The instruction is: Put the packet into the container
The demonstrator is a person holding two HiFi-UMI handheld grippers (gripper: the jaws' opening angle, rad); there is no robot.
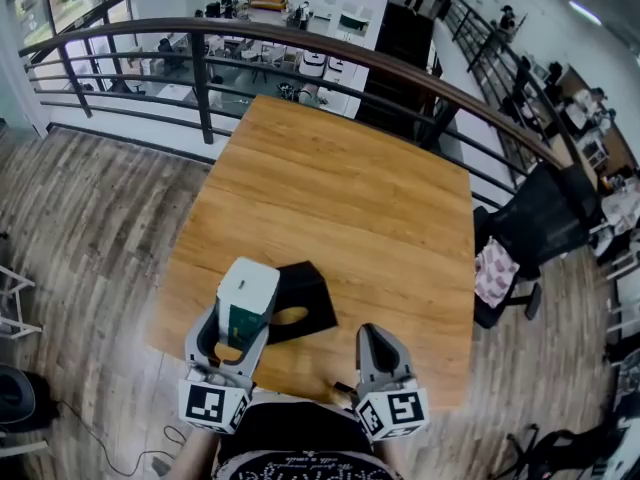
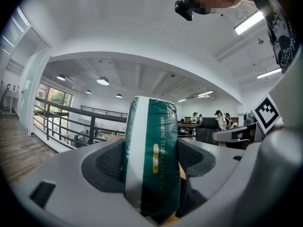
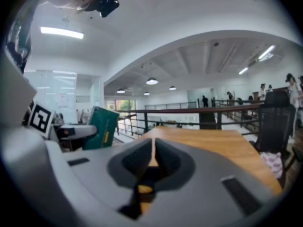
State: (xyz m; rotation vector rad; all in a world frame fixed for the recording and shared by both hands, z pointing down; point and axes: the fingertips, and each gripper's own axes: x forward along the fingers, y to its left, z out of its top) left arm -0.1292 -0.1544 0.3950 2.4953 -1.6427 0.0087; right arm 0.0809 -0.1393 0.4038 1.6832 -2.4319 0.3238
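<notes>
The grey left gripper [image 2: 150, 167] has its jaws pressed on a green-and-white wrapped packet [image 2: 152, 145] with pale lettering, which stands upright at the centre. A dark metal railing [image 2: 61, 119] runs at 9 o'clock. Round ceiling lamps [image 2: 102, 81] glow at 10 o'clock, and standing people [image 2: 220, 119] show at 3 o'clock.

Table [image 1: 350, 188]: bare wood across the middle and upper frame, open to pass over.
Container [image 1: 312, 290]: lies low on the table, lower centre; its right side is uncovered.
Packet [image 1: 246, 300]: clamped in the left gripper [image 1: 238, 330], covering the container's left side.
Right gripper [image 1: 378, 336]: jaws together, lower centre-right; clear wood ahead, container near on its left.
Railing [image 1: 300, 38]: curves beyond the table's far edge.
Chair [image 1: 545, 218]: stands beside the table's right edge.
</notes>
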